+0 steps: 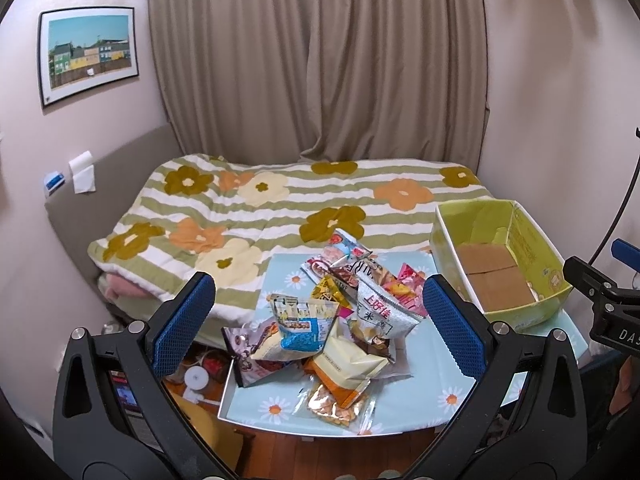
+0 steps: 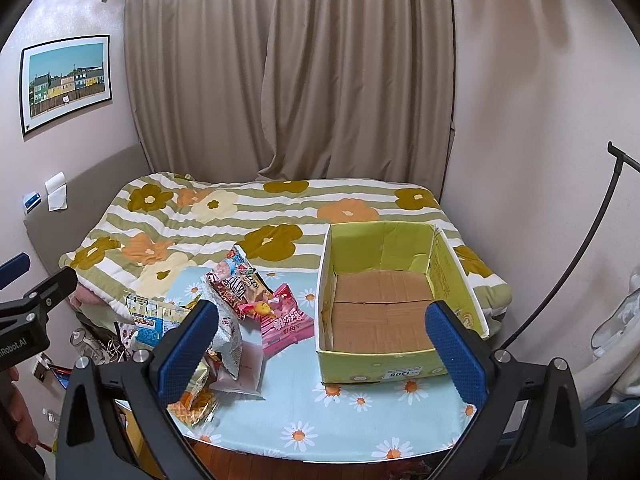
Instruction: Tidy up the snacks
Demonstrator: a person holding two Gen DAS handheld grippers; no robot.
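Observation:
A pile of snack packets (image 1: 340, 312) lies on a small table with a light-blue daisy cloth (image 1: 432, 376). The pile also shows in the right wrist view (image 2: 240, 312), with a pink packet (image 2: 286, 322) at its right edge. An empty green cardboard box (image 1: 504, 264) stands on the table right of the pile; in the right wrist view the box (image 2: 384, 292) is straight ahead. My left gripper (image 1: 318, 328) is open and empty, held above and in front of the pile. My right gripper (image 2: 322, 348) is open and empty, in front of the box.
A bed with a flowered striped quilt (image 1: 280, 208) lies behind the table, with beige curtains (image 1: 320, 60) beyond. Clutter sits on the floor left of the table (image 1: 196, 376). A black lamp stand (image 2: 580, 264) rises at the right wall.

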